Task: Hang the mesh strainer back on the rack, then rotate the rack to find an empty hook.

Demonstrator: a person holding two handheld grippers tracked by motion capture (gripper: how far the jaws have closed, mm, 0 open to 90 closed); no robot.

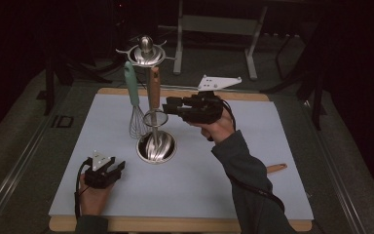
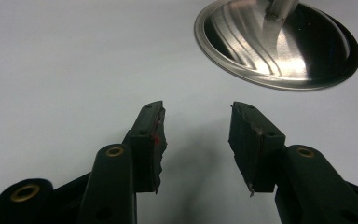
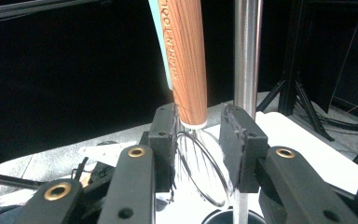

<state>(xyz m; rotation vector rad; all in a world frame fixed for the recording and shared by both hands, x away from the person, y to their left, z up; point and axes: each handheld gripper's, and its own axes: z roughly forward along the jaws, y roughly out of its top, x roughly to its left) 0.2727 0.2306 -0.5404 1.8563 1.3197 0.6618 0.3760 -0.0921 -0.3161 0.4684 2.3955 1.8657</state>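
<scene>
A steel utensil stand point(image 1: 157, 146) with a round base and a hooked top ring stands mid-table. A teal-handled whisk point(image 1: 132, 92) and a wooden-handled wire utensil point(image 1: 154, 87) hang from it. My right gripper point(image 1: 168, 106) reaches in from the right at the height of the wooden handle's lower end. In the right gripper view its jaws point(image 3: 198, 126) straddle the wooden handle point(image 3: 186, 60) with a gap on the right side, so it is open; the stand's pole point(image 3: 248, 56) rises just beyond. My left gripper point(image 1: 118, 166) rests on the mat, open and empty point(image 2: 196, 135), pointing at the stand's base point(image 2: 279, 42).
A pale mat point(image 1: 253, 146) covers a wooden board. Another wooden-handled tool point(image 1: 276, 168) lies on the mat at the right, partly behind my right sleeve. Dark floor and metal frame legs point(image 1: 214, 29) lie beyond the far edge.
</scene>
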